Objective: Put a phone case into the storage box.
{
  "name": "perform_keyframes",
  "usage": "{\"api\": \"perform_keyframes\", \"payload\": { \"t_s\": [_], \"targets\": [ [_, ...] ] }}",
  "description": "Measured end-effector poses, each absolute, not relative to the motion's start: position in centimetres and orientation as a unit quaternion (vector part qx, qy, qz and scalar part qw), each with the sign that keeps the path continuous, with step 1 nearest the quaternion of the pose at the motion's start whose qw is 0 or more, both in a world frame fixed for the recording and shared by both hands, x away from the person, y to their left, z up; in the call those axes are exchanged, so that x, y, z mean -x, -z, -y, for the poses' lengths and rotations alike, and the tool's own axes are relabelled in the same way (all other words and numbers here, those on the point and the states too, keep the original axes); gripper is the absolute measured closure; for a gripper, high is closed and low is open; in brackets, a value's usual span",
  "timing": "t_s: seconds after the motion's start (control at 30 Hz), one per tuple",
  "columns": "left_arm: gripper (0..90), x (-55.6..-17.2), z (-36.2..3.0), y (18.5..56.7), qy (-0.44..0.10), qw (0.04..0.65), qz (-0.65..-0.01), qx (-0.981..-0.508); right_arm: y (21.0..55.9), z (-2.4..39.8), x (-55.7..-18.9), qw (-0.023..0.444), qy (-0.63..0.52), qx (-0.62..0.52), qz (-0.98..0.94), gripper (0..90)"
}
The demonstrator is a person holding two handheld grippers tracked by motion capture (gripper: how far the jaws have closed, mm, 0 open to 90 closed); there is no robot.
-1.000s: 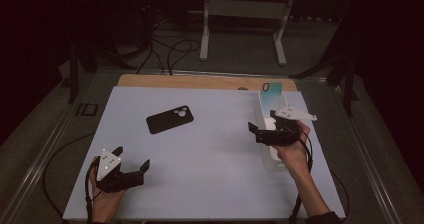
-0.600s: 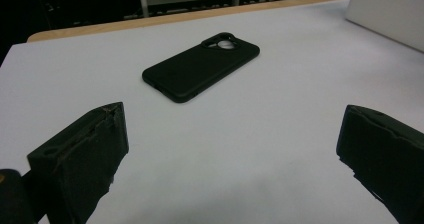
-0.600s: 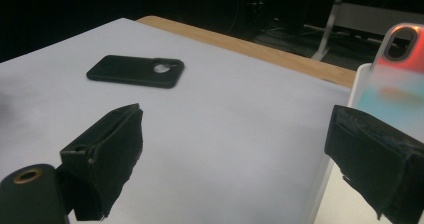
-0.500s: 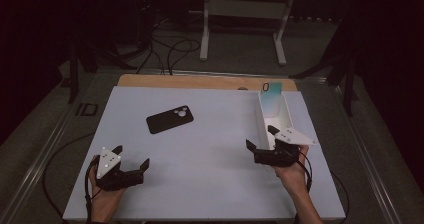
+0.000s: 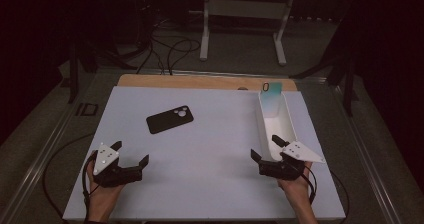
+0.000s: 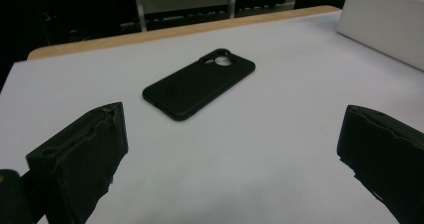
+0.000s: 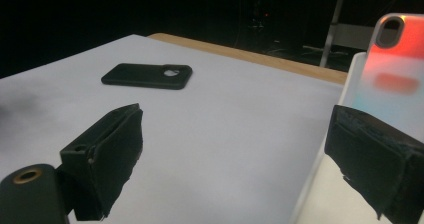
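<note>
High view, left gripper (image 5: pixel 131 160): resting low at the near left corner of the white table (image 5: pixel 220 134), jaws spread wide, holding nothing; it looks parked, waiting its turn.
High view, right gripper (image 5: pixel 268 156): just at the near end of the white tray (image 5: pixel 289 129), jaws wide apart and empty, probably placed there to work with the tray's contents.
High view, pale phone case (image 5: pixel 272 98): stands propped upright at the tray's far end, leaning on the end wall so it stays in reach.
High view, black phone case (image 5: pixel 170 119): lies flat, camera cut-out toward the far right, well apart from both grippers.
Left gripper view: the black phone case (image 6: pixel 199 88) sits straight ahead between the open jaws, so I judge it the likely next target.
Right gripper view: the pale phone case (image 7: pixel 395 69) shows a reddish glow up top, perhaps a reflection; hard to say in this light.
Room: dark, cables (image 5: pixel 165 49) on the floor, a white stand (image 5: pixel 245 14) behind the table's wooden edge (image 5: pixel 200 81).
</note>
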State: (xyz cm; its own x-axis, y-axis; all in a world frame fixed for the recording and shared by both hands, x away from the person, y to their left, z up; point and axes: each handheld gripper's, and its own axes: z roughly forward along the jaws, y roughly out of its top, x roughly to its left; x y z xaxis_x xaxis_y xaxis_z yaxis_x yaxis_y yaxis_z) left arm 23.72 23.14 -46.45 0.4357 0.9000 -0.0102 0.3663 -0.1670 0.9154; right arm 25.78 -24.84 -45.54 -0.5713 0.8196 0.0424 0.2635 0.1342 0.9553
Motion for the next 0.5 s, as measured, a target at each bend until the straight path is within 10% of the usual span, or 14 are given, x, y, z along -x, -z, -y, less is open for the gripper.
{"api": "perform_keyframes", "payload": {
  "t_s": [0.5],
  "targets": [
    [0.4, -26.7, -22.2, 43.5, -0.286, 0.46, -0.409, -0.734, 46.5, 25.8, -24.2, 0.261, -0.543, -0.402, -0.69, 8.4]
  ]
}}
